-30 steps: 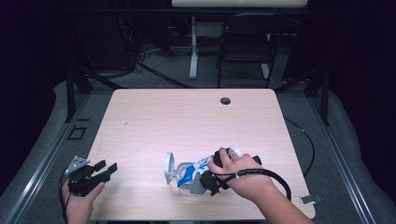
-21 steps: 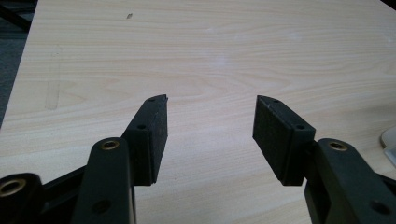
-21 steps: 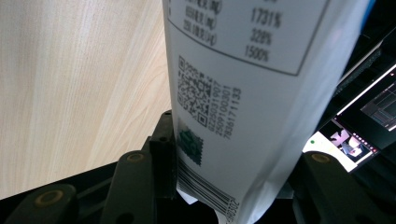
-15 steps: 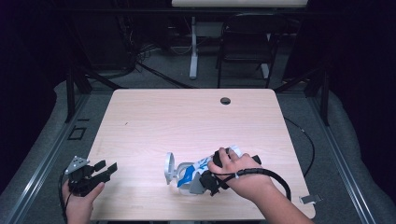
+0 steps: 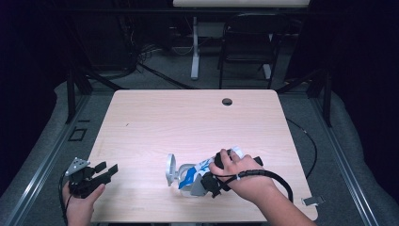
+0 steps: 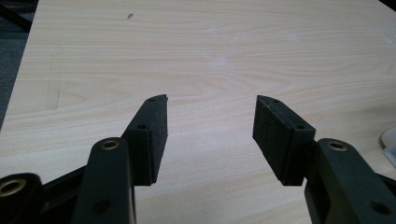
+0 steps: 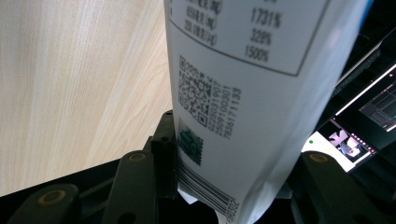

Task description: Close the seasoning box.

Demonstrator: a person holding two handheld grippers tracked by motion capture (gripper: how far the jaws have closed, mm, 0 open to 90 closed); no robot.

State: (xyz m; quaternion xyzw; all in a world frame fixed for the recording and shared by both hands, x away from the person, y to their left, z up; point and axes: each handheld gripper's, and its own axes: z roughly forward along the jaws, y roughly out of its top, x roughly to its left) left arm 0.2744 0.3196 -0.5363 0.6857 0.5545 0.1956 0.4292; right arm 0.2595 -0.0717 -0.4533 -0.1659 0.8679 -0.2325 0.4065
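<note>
The right gripper (image 5: 207, 182) lies low at the near edge of the table (image 5: 188, 117), its jaws clamped on the bottom end of a white and blue pouch (image 5: 195, 170) that lies on its side near the front middle, clear cap end pointing left. To do this step well, the person should keep the squeeze steady on the flat sealed end and lift slowly, so the soft pack does not slip or fold. The right gripper view adds what the high view cannot: the pouch (image 7: 243, 93) carries a QR code, a barcode and a nutrition table. Farther left, the left gripper (image 5: 107, 170) hovers at the table's corner, jaws apart and empty, and the left gripper view confirms bare wood between its pads (image 6: 154, 135).
</note>
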